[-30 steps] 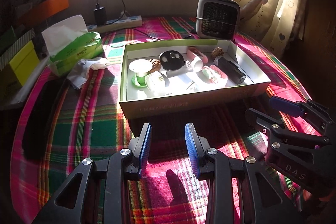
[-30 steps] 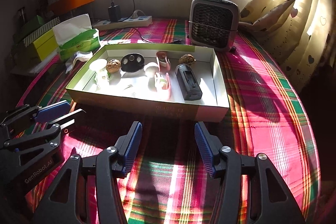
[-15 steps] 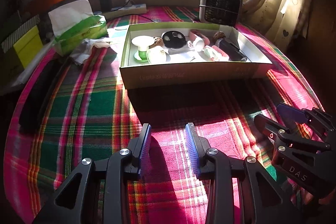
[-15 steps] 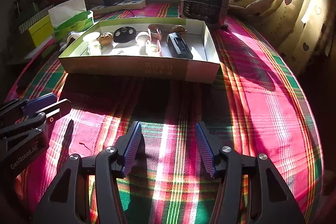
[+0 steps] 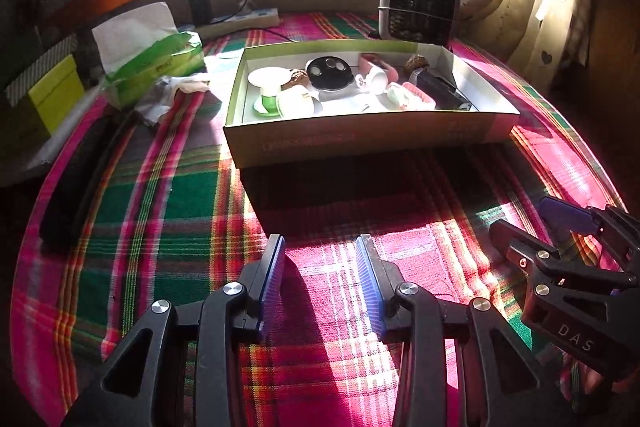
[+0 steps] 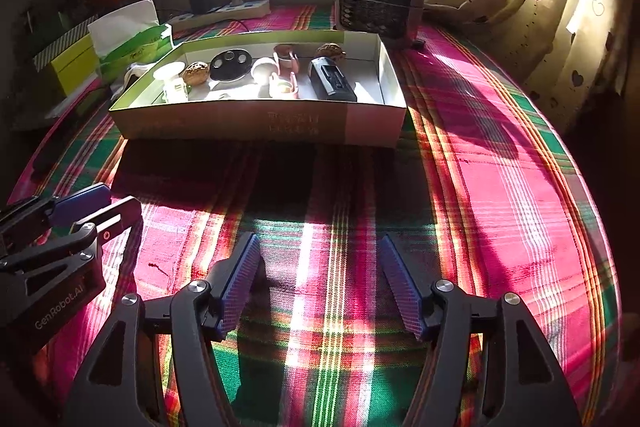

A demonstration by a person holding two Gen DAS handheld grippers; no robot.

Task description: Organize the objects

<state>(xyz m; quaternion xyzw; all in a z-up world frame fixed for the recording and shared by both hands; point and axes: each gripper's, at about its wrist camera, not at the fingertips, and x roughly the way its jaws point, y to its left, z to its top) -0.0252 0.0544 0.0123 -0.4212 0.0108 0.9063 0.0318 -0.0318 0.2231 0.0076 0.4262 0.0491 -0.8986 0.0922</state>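
- Left wrist view: nearest, the left gripper (image 5: 320,287) is held spread and empty above the plaid cloth (image 5: 160,211); nothing is caught between its pads.
- Beside it, the right gripper (image 6: 320,287) is likewise seen spread wide and empty, well short of the box (image 6: 256,121).
- No loose item is seen on the cloth between the grippers and the box.
- Farther off, the items are found gathered inside the box: a white cup (image 5: 269,83), a walnut (image 6: 197,71), a black disc (image 5: 330,73), pink pieces (image 5: 416,95) and a black block (image 6: 331,81).
- Such a scene is fitted equally by items already sorted into the box and by items waiting to be taken out, so no move is settled.
- For any reach, the near wall should be cleared from above, and one item singled out, since they lie closely packed.
- Beyond the box, a heater (image 5: 418,9) and a tissue pack (image 5: 154,61) are seen on the cloth.
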